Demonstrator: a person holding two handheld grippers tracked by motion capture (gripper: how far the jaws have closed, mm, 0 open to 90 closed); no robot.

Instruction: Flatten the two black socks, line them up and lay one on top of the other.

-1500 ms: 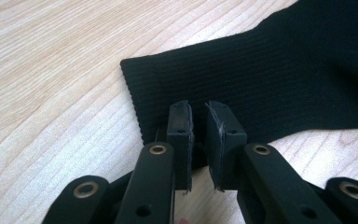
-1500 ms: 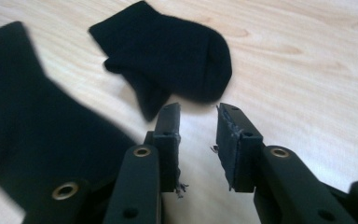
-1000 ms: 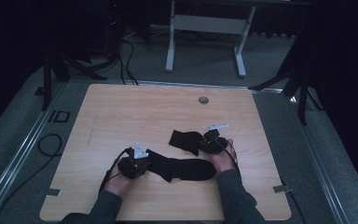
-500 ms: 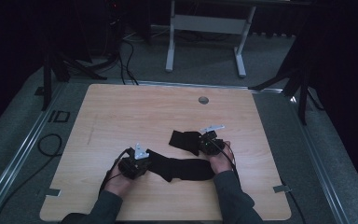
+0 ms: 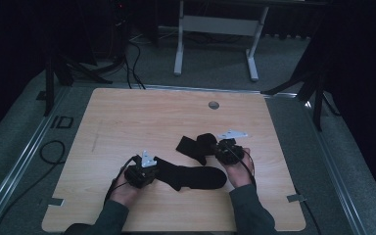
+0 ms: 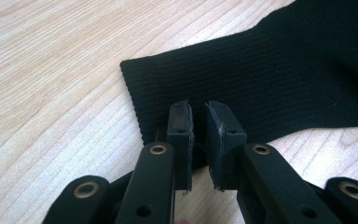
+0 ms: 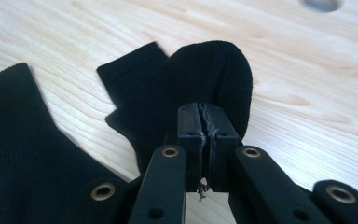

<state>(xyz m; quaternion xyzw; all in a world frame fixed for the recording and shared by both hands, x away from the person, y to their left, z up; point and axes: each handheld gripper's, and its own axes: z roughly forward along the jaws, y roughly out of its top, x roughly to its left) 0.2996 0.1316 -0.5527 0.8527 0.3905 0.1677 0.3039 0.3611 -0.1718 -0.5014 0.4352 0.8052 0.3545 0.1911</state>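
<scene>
On the table [image 5: 127, 117], near its front edge, the long sock [image 5: 191, 176] lies crosswise, cuff at the left gripper [image 6: 199, 140], whose jaws stand slightly apart over its edge, while the right gripper [image 7: 200, 140] pinches the folded sock [image 7: 205, 74] just behind it

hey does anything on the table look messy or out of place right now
Only mildly: the farther black sock lies folded over on itself, held in the right gripper, while the nearer sock lies flat. No spill or damage shows.
</scene>
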